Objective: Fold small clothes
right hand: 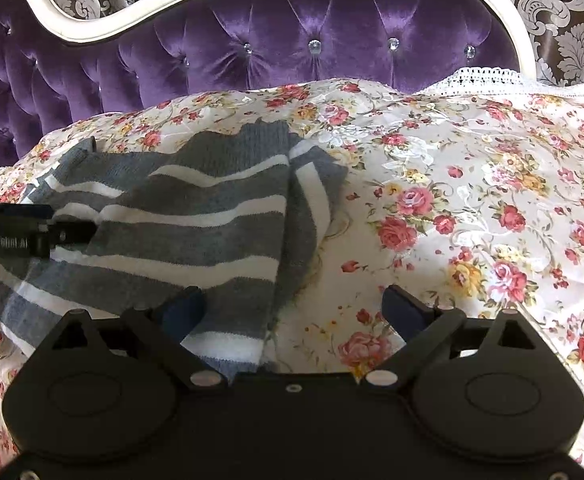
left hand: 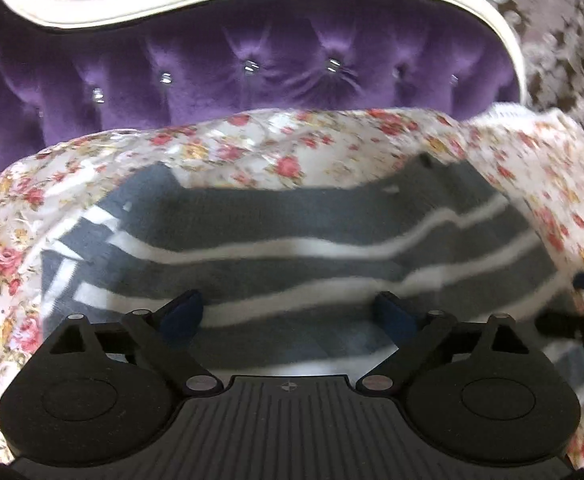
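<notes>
You have a floral sheet (right hand: 471, 184) spread over the bed, white with pink, red and yellow roses, wrinkled in places. A strip of white lace trim (right hand: 487, 76) edges it at the far right corner. Behind it you see a purple tufted headboard (right hand: 276, 40), velvet-like, its dimples set with small shiny studs. A white frame (right hand: 104, 26) runs in a wavy curve along its top. Beyond that hangs a brown wall covering (right hand: 571, 20) with pale grey damask leaves; the left wrist view shows all this blurred
</notes>
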Motion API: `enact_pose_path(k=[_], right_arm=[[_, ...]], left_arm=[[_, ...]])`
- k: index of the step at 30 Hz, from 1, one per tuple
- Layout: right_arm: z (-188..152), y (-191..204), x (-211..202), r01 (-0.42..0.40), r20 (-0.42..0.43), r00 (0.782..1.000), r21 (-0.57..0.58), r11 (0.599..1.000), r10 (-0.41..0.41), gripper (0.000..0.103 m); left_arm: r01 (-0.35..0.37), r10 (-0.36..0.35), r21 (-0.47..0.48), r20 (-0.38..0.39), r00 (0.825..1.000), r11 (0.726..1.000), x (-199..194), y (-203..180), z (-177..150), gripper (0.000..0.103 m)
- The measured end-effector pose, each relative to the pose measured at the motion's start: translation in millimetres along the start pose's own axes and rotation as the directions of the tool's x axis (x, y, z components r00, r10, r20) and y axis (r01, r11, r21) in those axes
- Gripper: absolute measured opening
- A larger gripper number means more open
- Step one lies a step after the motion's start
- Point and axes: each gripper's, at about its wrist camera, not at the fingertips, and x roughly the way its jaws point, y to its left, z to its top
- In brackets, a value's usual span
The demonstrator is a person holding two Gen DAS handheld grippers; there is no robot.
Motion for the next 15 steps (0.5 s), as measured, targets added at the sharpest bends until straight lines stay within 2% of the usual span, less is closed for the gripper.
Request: enact_pose_path(k=[3,7,13,15], right_arm=[[-1.1,0.8,0.0,0.005,0.001,1.000,-0.004,1.000,-0.005,0.097],[-1.4,1.0,0.3,0.005,0.000,1.000,-0.007,1.000,-0.005,0.097],[-1.4,1.0,0.6,0.004,0.000,1.000,-0.009,1.000,-0.004,0.097],[-1.3,1.1,0.7,0.005,0.000,1.000,-0.009,1.000,-0.005,0.097]], left_arm=[[-0.032,0.032,-0.033,0.000,0.999,0.999,4.8,11.3,5.1,0.095],[-0.041,0.042,-0.088,0.002,0.999,0.995,13.3,28.5,10.4,0.096],[-0.070,0.072,-0.106,0.009,0.997,0.992,19.5,33.1,18.6,0.096],[-0.115,0.116,-0.095,0.006,0.993,0.989,22.7,36.4,21.2,0.096]])
